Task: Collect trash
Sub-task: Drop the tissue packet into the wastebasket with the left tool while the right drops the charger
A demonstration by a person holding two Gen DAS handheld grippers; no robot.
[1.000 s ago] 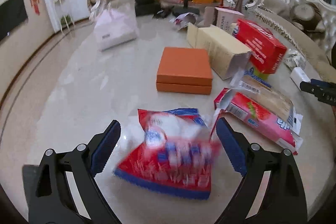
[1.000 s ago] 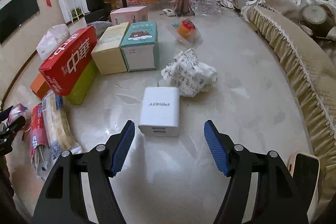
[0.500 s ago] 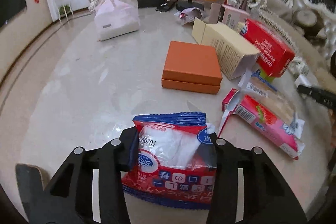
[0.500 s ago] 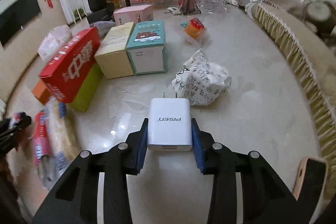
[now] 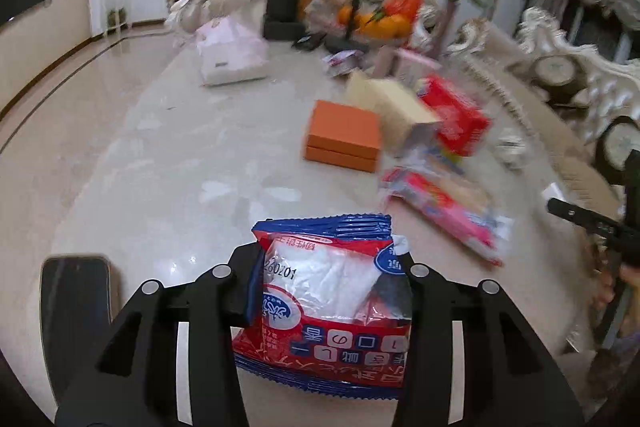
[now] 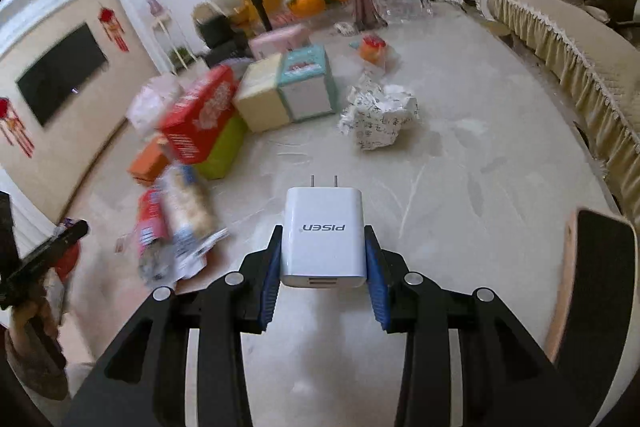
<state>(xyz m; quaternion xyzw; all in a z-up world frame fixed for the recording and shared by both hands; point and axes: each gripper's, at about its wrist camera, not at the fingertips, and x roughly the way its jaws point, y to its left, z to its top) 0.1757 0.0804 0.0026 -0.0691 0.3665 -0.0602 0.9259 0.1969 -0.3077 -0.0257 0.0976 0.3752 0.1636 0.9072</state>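
Wrapper (image 5: 328, 291) sits clamped in the left gripper (image 5: 328, 279), poking out toward twelve o'clock. Right gripper (image 6: 323, 259) pinches the charger (image 6: 323, 233), prongs at twelve.

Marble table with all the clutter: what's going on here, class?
A person is clearing the marble table with two tools. The left hand-held gripper is shut on a red-and-blue snack wrapper; the right hand-held gripper is shut on a white charger. Boxes, crumpled paper and other wrappers remain on the table.

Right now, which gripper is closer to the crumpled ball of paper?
Right. The right gripper, holding the white charger, has the crumpled paper just ahead. The left gripper, holding the snack bag, is farther off.
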